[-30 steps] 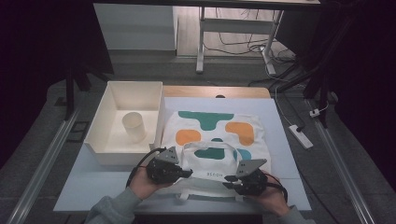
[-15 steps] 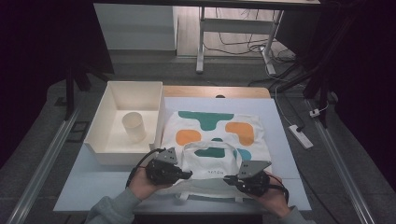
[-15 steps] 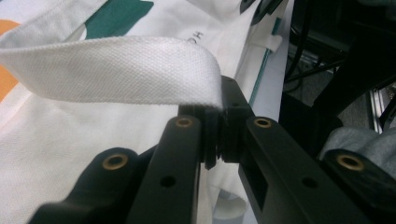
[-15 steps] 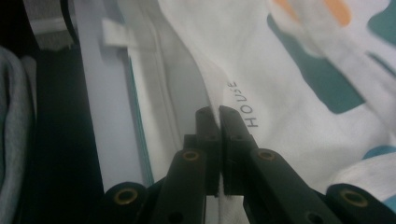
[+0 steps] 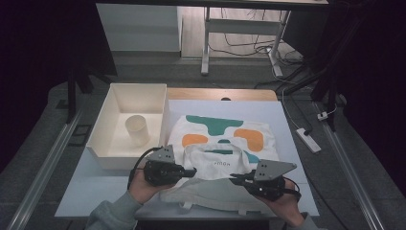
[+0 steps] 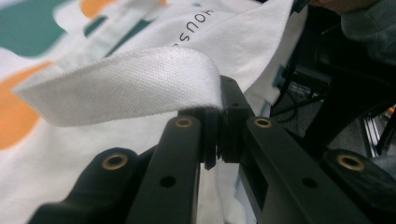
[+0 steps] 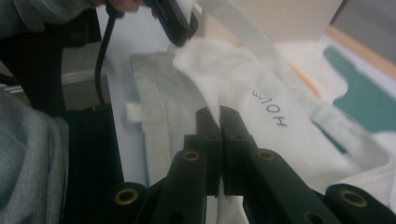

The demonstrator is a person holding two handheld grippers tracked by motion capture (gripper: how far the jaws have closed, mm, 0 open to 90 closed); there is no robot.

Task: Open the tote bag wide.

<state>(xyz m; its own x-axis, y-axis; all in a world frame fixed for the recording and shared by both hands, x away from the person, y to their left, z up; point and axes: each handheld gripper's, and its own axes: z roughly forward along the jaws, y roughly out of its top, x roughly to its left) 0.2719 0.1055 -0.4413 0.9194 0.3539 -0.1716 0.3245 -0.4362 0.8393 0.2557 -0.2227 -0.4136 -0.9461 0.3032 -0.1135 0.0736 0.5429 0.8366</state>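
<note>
Both grippers clamp the tote bag [image 5: 225, 148] low in the frame: left gripper [image 5: 191, 171] on its strap [image 6: 126, 86], right gripper [image 5: 235, 180] on the cloth edge, apparently to lift and fold it.

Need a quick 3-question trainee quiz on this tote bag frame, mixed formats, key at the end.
1. True or false: the left tool is shut on white fabric of the tote bag.
2. Which thing lies inside the white bin? A) a cup B) a power strip C) a folded bag
3. Fill in: the right tool is pinching the bag's near ____ edge, on the person's right side.

Key: 1 true, the left gripper view shows a strap of it clamped at the jaws. 2 A, the cup. 3 fabric.
</note>
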